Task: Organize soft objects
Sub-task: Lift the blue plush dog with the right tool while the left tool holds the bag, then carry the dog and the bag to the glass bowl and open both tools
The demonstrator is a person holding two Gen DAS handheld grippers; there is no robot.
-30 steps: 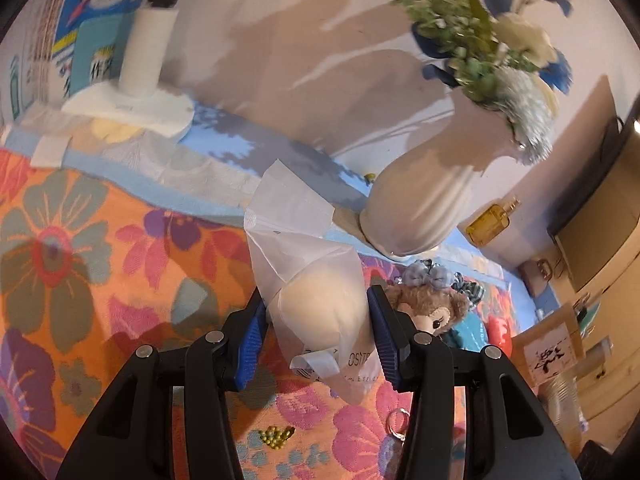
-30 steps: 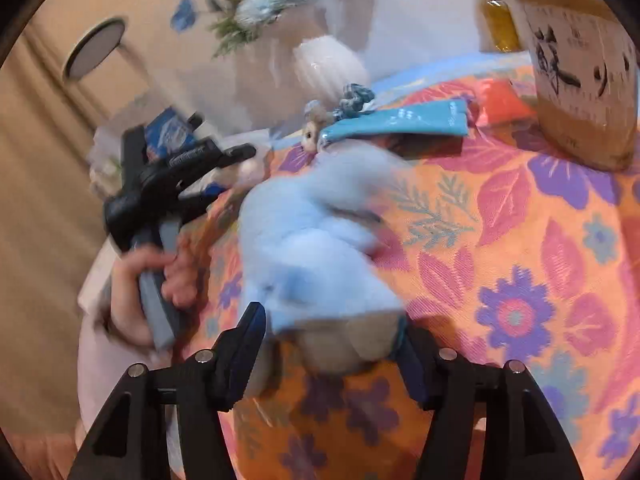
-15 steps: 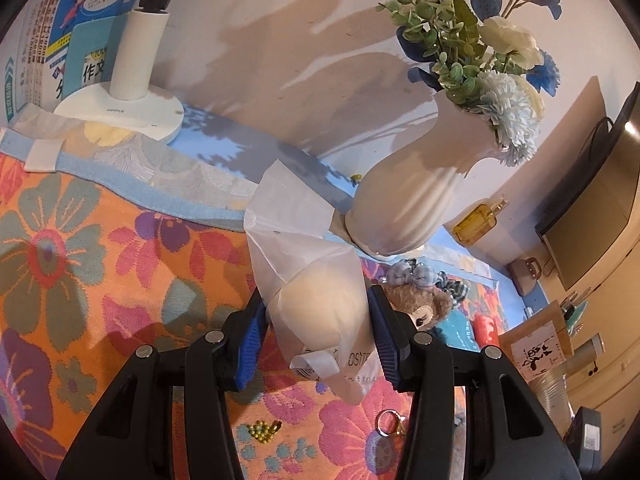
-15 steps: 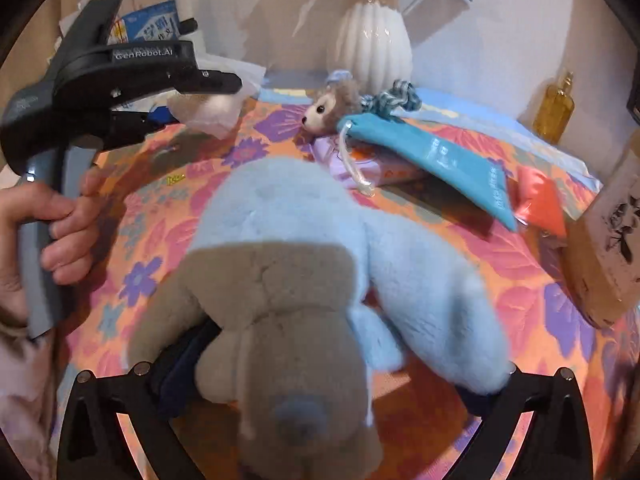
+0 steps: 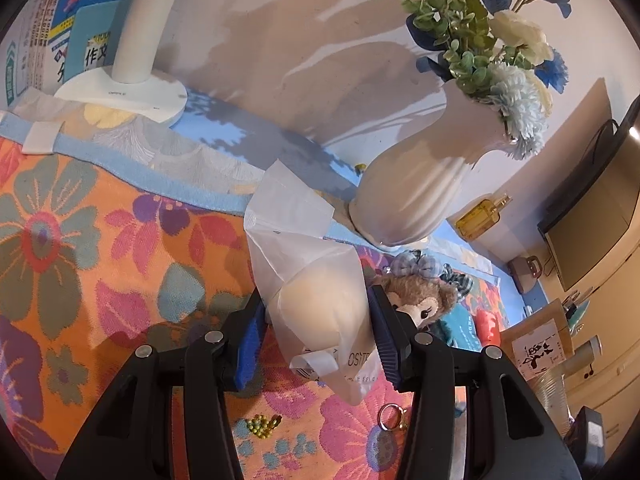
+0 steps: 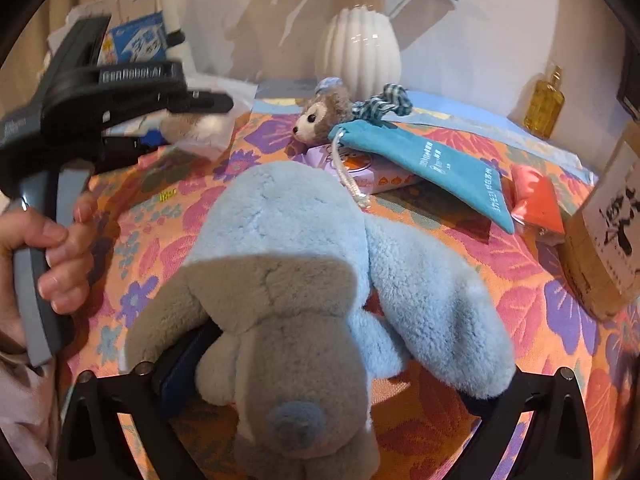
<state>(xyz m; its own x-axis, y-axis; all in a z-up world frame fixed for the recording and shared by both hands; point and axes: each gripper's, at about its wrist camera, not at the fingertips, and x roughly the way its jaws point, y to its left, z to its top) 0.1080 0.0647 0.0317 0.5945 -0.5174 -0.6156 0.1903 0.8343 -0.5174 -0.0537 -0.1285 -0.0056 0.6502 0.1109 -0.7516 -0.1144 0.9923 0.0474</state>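
Observation:
My left gripper (image 5: 318, 336) is shut on a cream soft toy in a clear plastic bag (image 5: 316, 304) and holds it above the flowered cloth (image 5: 80, 248). It also shows in the right wrist view (image 6: 196, 128), held at the left. My right gripper (image 6: 320, 364) has its jaws wide apart with a blue and tan plush dog (image 6: 304, 280) lying between them; its fingertips are hidden by the plush. A small brown bear plush (image 6: 320, 114) with a plaid bow lies near the vase, also visible in the left wrist view (image 5: 424, 300).
A white ribbed vase (image 6: 362, 52) with flowers stands at the back. A teal drawstring pouch (image 6: 432, 164), a lilac packet (image 6: 372, 172), a red pouch (image 6: 534, 200), an amber bottle (image 6: 544, 104) and a cardboard box (image 6: 608, 232) lie right. A lamp base (image 5: 128, 92), books, yellow beads (image 5: 262, 426) and a key ring (image 5: 390, 416) are in view.
The left gripper rose and moved slightly toward the vase with the bagged toy. The right gripper swung round to face the vase and opened wide; the plush dog lies between its jaws.

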